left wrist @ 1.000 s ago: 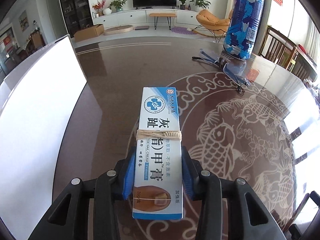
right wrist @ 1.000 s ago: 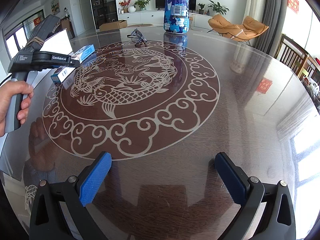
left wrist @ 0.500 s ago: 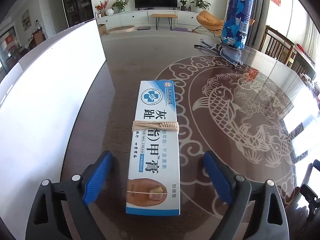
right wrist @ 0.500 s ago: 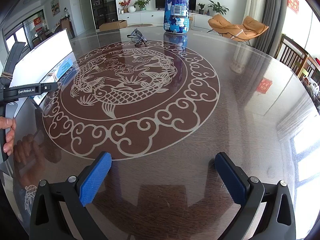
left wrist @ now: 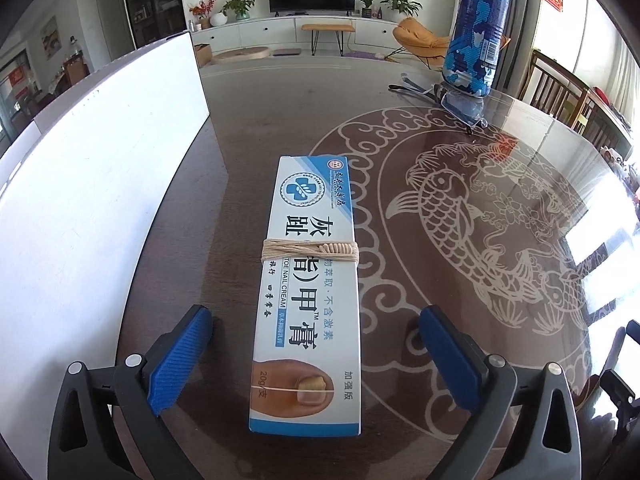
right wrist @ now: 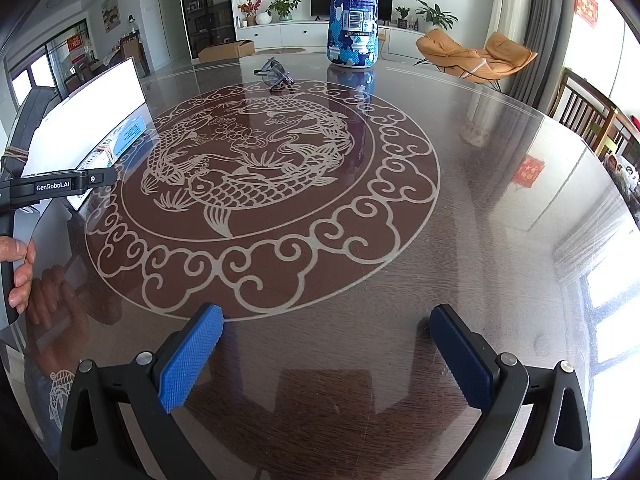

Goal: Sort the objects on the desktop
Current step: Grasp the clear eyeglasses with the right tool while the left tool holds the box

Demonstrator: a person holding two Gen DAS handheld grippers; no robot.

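A long white and blue nail cream box (left wrist: 310, 276), bound with tan string, lies flat on the dark table next to a white board (left wrist: 88, 184). My left gripper (left wrist: 316, 354) is open, its blue pads either side of the box's near end and clear of it. In the right wrist view the box (right wrist: 120, 140) shows at the far left behind the left gripper's black body (right wrist: 52, 188). My right gripper (right wrist: 324, 356) is open and empty over the near table. A blue camouflage bottle (right wrist: 354, 12) stands upright at the far side, with glasses (right wrist: 276, 74) lying beside it.
The round table (right wrist: 480, 208) has a glossy top with a fish and cloud pattern. The bottle (left wrist: 478, 28) and glasses (left wrist: 452, 98) show at the upper right of the left wrist view. Wooden chairs (right wrist: 592, 124) stand along the right edge.
My left gripper has let go of the box and opened wide, then drawn back slightly. The box now rests on the table beside the white board. The right gripper has not moved.
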